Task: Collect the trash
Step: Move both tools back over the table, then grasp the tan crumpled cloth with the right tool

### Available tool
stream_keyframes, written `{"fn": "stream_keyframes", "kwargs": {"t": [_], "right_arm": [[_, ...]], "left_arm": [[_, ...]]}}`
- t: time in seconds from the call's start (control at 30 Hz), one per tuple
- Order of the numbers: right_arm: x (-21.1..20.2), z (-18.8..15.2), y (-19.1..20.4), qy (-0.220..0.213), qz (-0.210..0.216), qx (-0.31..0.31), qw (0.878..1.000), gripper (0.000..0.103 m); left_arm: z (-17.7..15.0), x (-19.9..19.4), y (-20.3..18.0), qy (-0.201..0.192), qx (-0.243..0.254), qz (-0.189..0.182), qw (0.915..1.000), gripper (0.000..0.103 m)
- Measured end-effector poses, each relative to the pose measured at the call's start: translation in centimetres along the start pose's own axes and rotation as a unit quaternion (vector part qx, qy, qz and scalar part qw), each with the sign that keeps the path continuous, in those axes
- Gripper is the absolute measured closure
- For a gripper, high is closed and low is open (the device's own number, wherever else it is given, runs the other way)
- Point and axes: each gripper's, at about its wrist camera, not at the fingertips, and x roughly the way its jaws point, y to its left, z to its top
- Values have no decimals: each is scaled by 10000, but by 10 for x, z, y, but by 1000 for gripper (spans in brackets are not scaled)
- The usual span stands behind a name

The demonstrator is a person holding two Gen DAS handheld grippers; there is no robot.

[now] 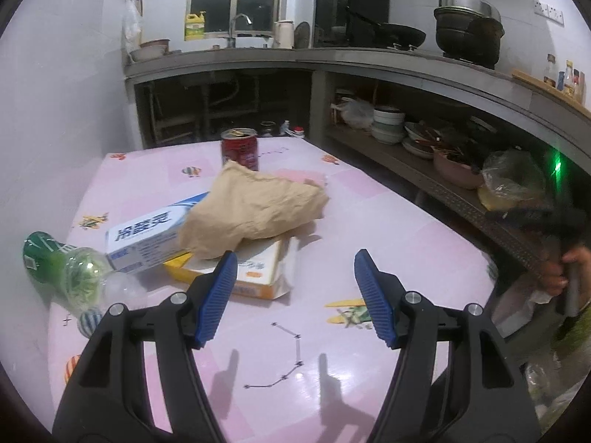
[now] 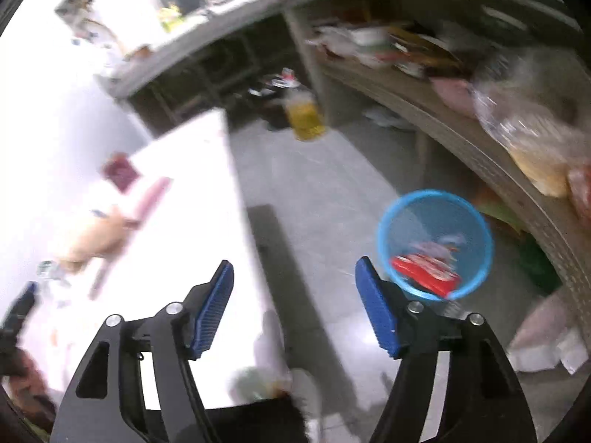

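Trash lay gathered toward the counter's (image 1: 369,221) left edge: a green plastic bottle (image 1: 66,269) on its side overhanging that edge, a blue-and-white box (image 1: 147,236) beside it, a yellow-and-white box (image 1: 255,269) beneath a crumpled brown paper bag (image 1: 255,210), and a red can (image 1: 239,148) upright near the far edge. Above the near edge, the left gripper (image 1: 295,295) hung with fingers released and empty. Off the counter's right edge, the right gripper (image 2: 295,306), fingers likewise spread and empty, hung over the floor near a blue bin (image 2: 436,206) holding a red packet (image 2: 424,273)
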Motion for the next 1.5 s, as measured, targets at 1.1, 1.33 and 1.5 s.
{"fn": "stream_keyframes", "kwargs": {"t": [1.1, 1.33, 1.5], "right_arm": [[139, -12, 321, 1029, 985, -2691, 9525, 21], [135, -18, 318, 1033, 845, -2745, 9523, 61], [127, -19, 308, 1022, 837, -2688, 9541, 86]], "left_arm": [[-40, -40, 98, -309, -1059, 621, 9920, 41], [-39, -40, 100, -351, -1140, 549, 9913, 41], [-37, -40, 98, -378, -1145, 506, 9914, 41]]}}
